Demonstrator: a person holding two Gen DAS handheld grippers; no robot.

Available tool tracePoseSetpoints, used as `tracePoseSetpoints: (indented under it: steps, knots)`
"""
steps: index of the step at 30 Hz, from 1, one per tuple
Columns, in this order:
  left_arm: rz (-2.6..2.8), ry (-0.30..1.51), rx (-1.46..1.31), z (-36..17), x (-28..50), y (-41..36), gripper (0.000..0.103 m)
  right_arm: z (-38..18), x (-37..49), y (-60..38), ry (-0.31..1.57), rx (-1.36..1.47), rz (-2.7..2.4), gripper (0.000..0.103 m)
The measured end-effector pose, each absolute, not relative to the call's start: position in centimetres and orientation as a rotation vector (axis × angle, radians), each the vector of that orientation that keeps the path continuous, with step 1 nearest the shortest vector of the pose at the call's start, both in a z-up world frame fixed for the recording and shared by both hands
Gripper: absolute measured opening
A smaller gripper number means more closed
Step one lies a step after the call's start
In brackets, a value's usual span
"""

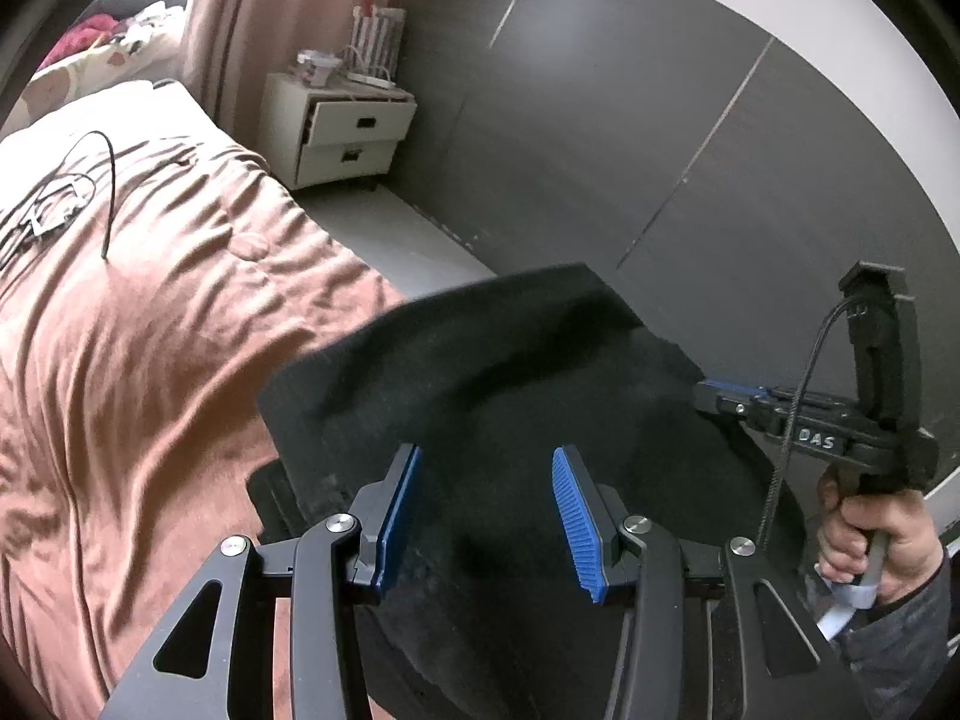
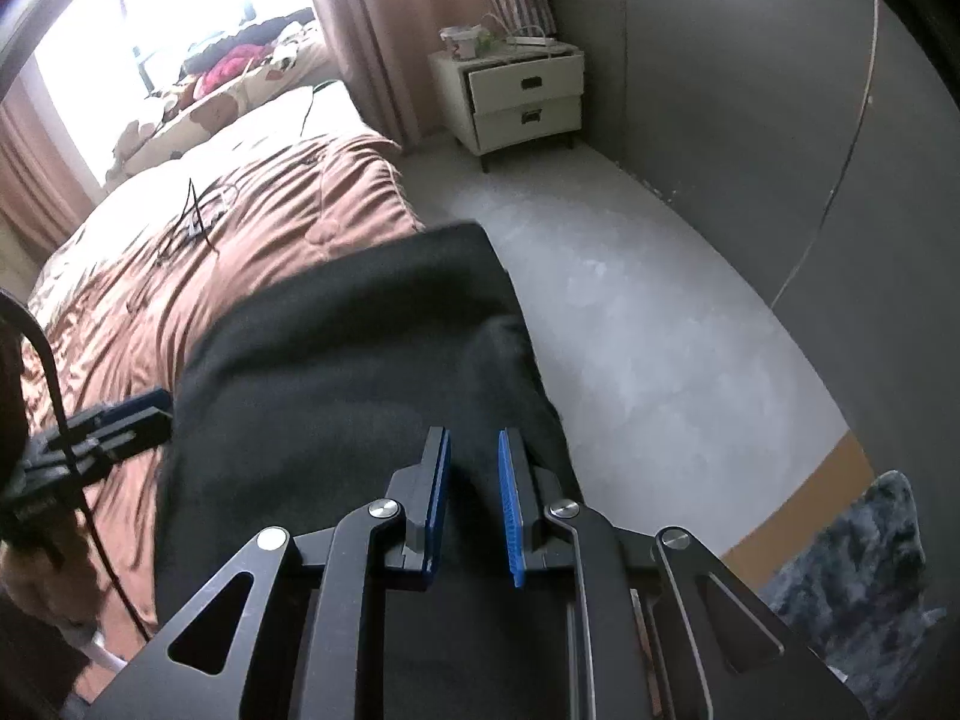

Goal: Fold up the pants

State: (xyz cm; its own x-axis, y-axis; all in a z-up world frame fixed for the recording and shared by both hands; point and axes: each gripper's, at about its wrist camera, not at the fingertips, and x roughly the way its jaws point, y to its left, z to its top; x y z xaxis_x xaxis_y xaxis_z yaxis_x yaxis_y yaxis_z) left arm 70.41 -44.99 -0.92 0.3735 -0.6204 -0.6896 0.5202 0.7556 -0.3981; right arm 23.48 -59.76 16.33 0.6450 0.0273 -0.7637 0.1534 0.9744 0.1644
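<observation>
a home bedroom: bed [image 2: 252, 228], white nightstand [image 2: 522, 96], pink curtains [image 2: 360, 30].

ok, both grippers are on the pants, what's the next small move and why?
Probably close the left gripper on the black pants. Its blue pads are wide apart with cloth between them, while the right gripper looks narrowed on a fold at the far edge. The pants hang partly off the bed, so both sides likely need a grip before folding.

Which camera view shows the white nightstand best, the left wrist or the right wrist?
The right wrist view: the nightstand shows both drawer fronts, its legs and the things on top. In the left wrist view the nightstand is more tilted, though both drawers show.
</observation>
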Motion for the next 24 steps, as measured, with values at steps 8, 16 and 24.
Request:
tracePoseSetpoints:
  steps: [8, 16, 24]
  knots:
    - [-0.734, 0.962, -0.120, -1.1, 68.6, -45.3, 0.048, 14.0, 21.8, -62.6, 0.857, 0.331, -0.160, 0.012]
    - [-0.758, 0.955, -0.132, -0.3, 65.9, -44.9, 0.048, 17.7, 17.3, -62.8, 0.764, 0.346, -0.181, 0.012]
    - [-0.778, 0.966, -0.141, -0.2, 62.9, -45.4, 0.048, 17.6, 13.5, -59.6, 0.734, 0.305, -0.052, 0.016]
